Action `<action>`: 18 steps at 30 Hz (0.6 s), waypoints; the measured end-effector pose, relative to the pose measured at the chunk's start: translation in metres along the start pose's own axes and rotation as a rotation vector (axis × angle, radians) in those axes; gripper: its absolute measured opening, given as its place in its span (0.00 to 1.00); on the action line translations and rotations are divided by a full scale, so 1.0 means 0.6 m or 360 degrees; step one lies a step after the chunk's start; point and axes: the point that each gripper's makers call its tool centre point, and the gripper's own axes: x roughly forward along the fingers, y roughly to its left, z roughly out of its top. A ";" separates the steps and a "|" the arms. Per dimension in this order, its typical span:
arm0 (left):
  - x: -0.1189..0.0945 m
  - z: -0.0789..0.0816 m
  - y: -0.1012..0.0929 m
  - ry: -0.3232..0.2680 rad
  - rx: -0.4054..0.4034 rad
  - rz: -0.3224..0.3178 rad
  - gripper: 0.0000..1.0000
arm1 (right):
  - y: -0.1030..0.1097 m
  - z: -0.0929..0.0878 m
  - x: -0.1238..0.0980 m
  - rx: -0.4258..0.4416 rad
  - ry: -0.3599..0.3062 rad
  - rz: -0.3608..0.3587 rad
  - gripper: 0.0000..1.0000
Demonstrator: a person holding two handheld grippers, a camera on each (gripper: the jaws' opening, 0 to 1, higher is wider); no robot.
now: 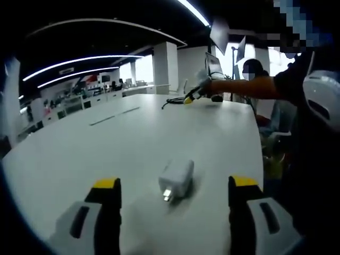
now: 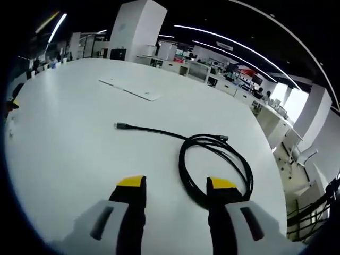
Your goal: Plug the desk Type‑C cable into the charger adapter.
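Room: an open-plan office with long ceiling light strips, white square columns and rows of desks far behind the work surface.
Surface: a large, smooth white table (image 1: 79, 149) with rounded corners; two thin flat white panels lie on it well away from the task's things.
Adapter: a small white boxy charger adapter (image 1: 176, 179) lies flat on the table, in from the table's right edge in the left gripper view, its metal prongs pointing toward the camera.
Left gripper: the left gripper (image 1: 174, 187), grey with yellow-tipped black jaws, is released; its jaws stand wide apart, one on each side of the adapter, neither touching it.
Cable: a black Type-C cable (image 2: 212, 162) lies on the table in a loose coil, with one straight end running out to a small plug (image 2: 121, 126) toward the middle of the table.
Right gripper: the right gripper (image 2: 176, 185), of the same build, is released and holds nothing; its jaws are spread, with the near side of the coil just ahead of its right jaw.
Across the table: in the left gripper view the right gripper (image 1: 197, 94) shows near the far edge beside the cable (image 1: 172, 100), held out on an orange sleeve (image 1: 249, 87).
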 end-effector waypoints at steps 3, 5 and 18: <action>0.001 0.001 0.000 -0.0002 0.0000 0.0000 0.83 | -0.008 0.001 0.006 0.0005 0.0005 0.0004 0.40; 0.001 0.000 -0.001 -0.0001 0.0002 0.0000 0.83 | -0.018 0.001 0.012 0.0012 0.0011 0.0007 0.38; 0.005 -0.006 -0.003 0.0016 -0.0005 0.0012 0.82 | -0.021 -0.009 0.026 0.0046 0.0034 0.0012 0.29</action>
